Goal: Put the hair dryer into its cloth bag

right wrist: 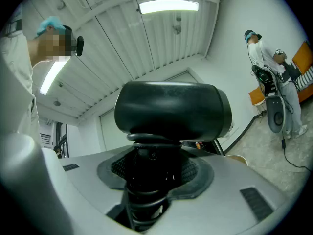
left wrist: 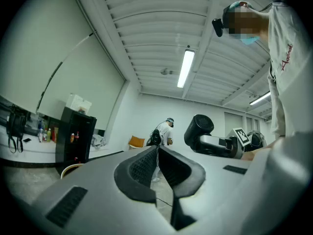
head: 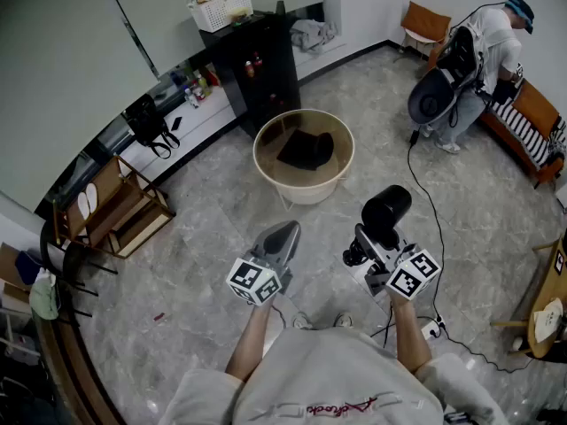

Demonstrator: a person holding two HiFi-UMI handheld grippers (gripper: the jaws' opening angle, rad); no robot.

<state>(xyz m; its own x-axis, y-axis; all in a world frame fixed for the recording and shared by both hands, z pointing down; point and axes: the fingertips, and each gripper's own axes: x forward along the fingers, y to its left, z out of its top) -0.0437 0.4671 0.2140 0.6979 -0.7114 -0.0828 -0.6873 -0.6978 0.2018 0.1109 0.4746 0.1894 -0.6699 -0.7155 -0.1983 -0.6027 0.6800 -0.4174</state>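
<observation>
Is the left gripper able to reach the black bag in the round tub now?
Probably yes. The left gripper is shut and empty, the black bag lies uncovered in the open tub, and nothing stands between them. The bag lies lower and further ahead, so reaching down seems needed.

A grey marble floor (head: 204, 237) meets white walls (left wrist: 142, 119). A black cabinet (head: 266, 69) with a white basket (head: 221, 7) on top stands by the wall. A wooden rack (head: 124, 206) is at left and an orange chair (head: 425, 23) in the far corner. A strip light (left wrist: 186, 68) glows on the ribbed ceiling (left wrist: 146, 28).
</observation>
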